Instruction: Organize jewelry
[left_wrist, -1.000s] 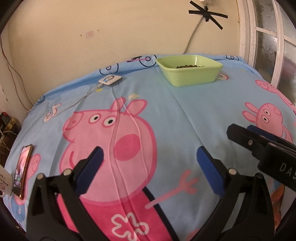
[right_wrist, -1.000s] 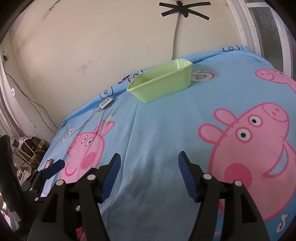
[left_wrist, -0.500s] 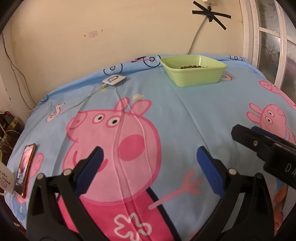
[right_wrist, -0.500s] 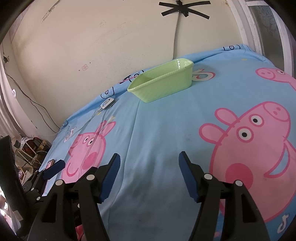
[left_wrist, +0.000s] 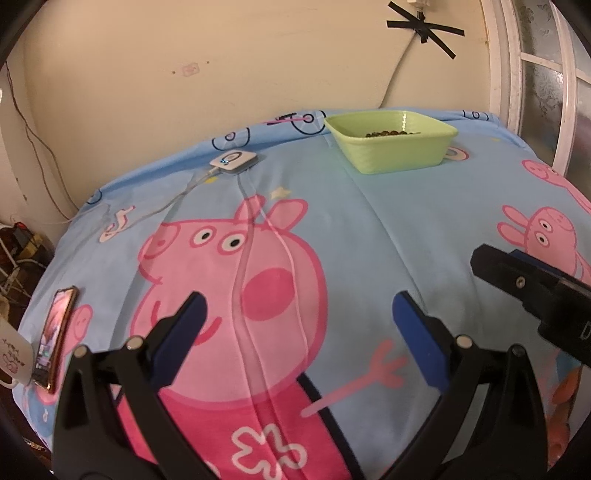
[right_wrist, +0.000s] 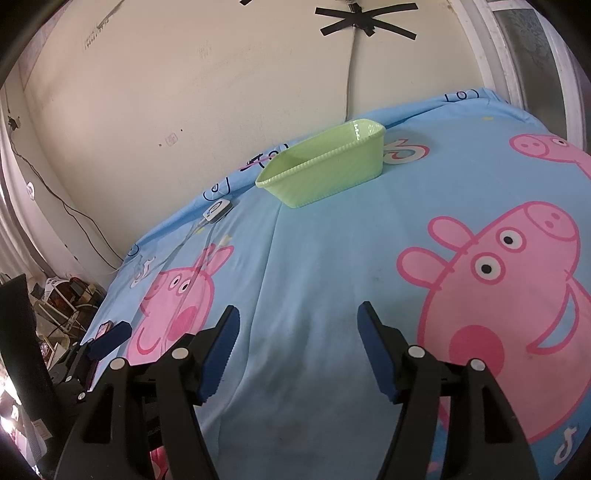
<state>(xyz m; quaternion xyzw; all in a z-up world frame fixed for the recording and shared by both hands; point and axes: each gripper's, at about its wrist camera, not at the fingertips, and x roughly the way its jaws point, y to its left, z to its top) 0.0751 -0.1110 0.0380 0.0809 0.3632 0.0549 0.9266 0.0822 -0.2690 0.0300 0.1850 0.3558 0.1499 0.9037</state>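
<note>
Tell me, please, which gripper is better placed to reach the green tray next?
Probably the right gripper: the green tray lies nearly straight ahead of its open, empty jaws, whereas it sits off toward the far right of the left gripper.

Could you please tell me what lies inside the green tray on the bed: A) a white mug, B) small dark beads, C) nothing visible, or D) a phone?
B: the left wrist view shows a cluster of small dark beads on the floor of the green tray.

Ahead of my tongs I see a matt, soft cloth sheet (left_wrist: 369, 229), creased in long folds. Beyond them sits a ribbed, slightly glossy green plastic tray (right_wrist: 325, 177). Left of my left tongs lies a glossy-screened phone (left_wrist: 55, 332).
</note>
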